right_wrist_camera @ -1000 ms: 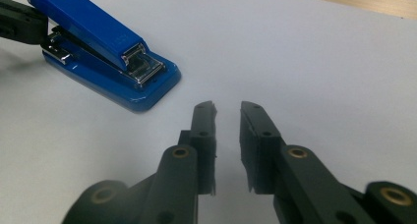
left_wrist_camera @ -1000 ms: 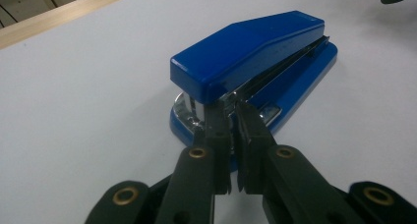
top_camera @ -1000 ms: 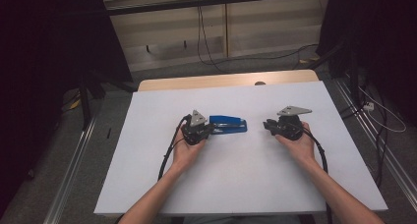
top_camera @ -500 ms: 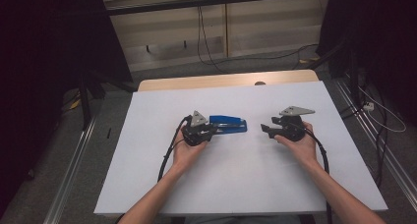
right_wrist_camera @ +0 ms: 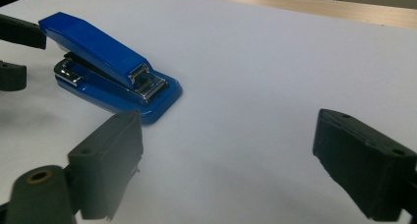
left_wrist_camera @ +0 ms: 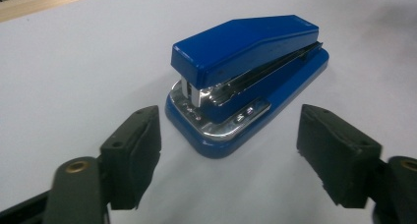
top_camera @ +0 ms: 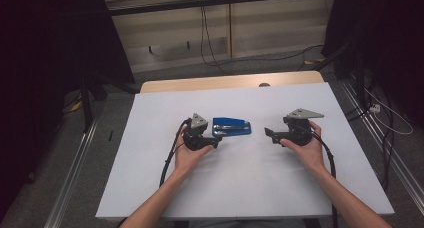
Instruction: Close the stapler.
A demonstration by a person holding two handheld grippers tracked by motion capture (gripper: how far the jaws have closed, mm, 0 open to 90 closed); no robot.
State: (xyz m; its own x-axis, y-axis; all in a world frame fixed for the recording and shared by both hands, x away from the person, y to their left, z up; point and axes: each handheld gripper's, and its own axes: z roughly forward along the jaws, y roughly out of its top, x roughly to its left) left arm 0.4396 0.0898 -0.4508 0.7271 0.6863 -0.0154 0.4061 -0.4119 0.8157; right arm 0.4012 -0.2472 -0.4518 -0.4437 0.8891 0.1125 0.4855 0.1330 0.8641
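2 spread claws, left claw (top_camera: 216,139) just beside blue stapler (top_camera: 232,126), right claw (top_camera: 269,135) farther off.

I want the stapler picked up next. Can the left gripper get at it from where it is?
Probably yes. The left gripper has just been opening its jaws, with the blue stapler right ahead of them on the bare white table, nothing between.

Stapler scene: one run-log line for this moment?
stapler: flat on white table, untouched | left gripper: jaws just opened, beside stapler | right gripper: jaws just opened, empty, apart from stapler
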